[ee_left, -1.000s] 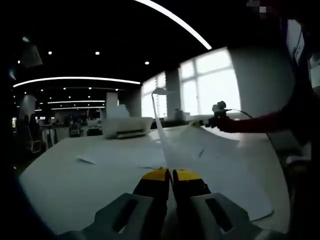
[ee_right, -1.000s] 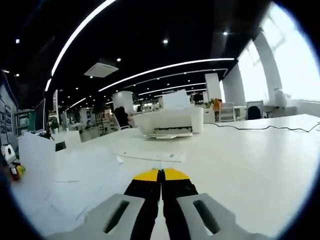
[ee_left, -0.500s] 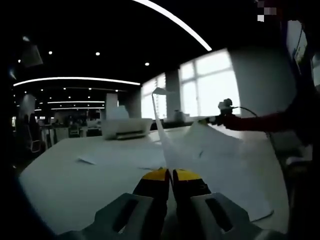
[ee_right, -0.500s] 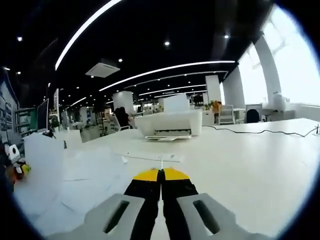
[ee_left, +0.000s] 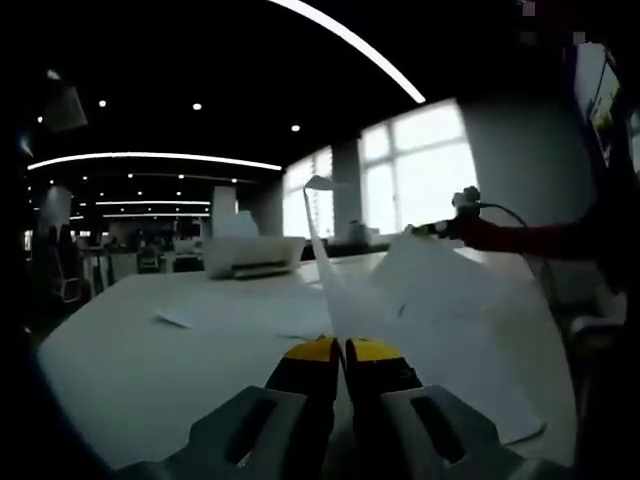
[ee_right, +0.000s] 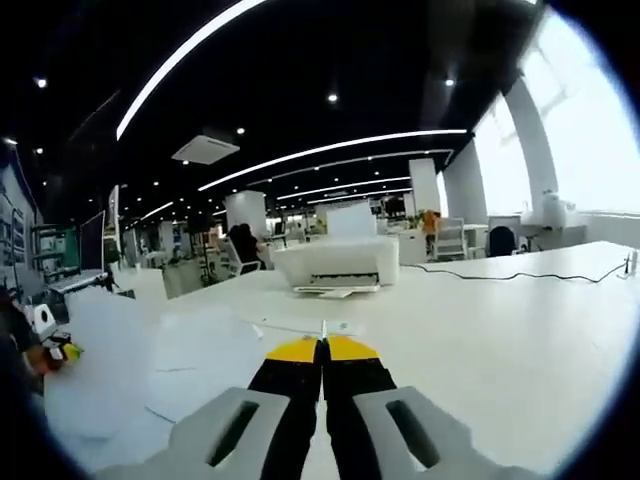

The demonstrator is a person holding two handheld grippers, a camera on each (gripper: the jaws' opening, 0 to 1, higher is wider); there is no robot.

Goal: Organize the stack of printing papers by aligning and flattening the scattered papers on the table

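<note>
The left gripper [ee_left: 345, 345] pinches a sheet of paper [ee_left: 335, 265] upright over the white worktop [ee_left: 150, 360], while the right gripper [ee_right: 322, 345], jaws clamped on the edge of more paper sheets [ee_right: 160, 365], lifts them at the far side; a printer [ee_right: 335, 265] stands behind.

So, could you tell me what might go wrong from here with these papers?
1. The left gripper pinches an upright sheet by its lower edge while the right gripper lifts more paper; pulling apart could crease or tear it.
2. A loose sheet lies apart on the table and may be missed.
3. The printer stands close ahead; swung paper might hit it.
</note>
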